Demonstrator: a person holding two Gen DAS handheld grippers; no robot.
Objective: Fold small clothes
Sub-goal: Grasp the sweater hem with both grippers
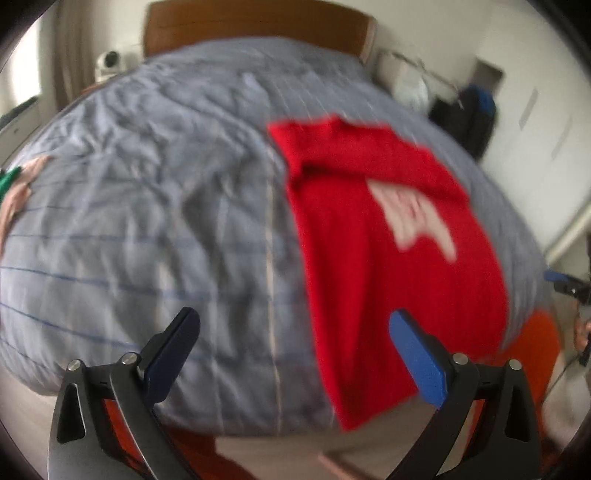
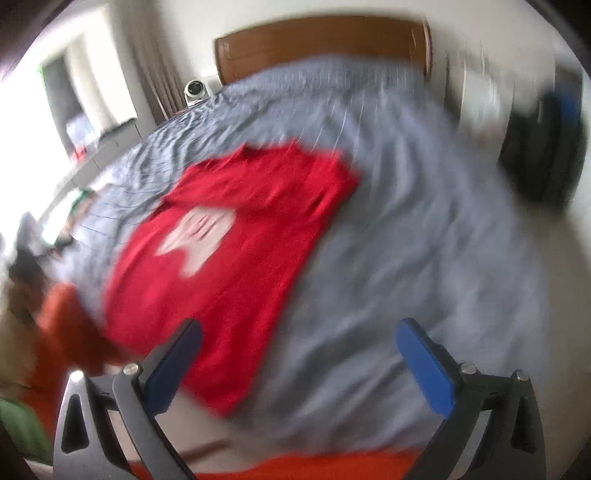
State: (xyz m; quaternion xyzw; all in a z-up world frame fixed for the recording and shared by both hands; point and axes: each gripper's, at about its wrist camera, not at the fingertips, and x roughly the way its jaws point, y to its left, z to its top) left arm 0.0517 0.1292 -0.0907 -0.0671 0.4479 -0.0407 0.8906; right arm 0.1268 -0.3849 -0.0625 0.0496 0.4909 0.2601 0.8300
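Left wrist view: the left gripper hangs above the near edge of the bed, jaws spread wide and holding nothing, its blue finger just over the hem side of the red T-shirt. Right wrist view: the right gripper is likewise spread wide and empty, the shirt lying ahead and to its left. The shirt rests flat on the grey quilt, part-folded lengthwise into a strip, white print up, hem towards the near edge and collar towards the wooden headboard. Judged step: folding hem to collar. Good practice is to pinch both near corners through all layers, lift evenly, and lay them squarely beyond the print. Both views are motion-blurred.
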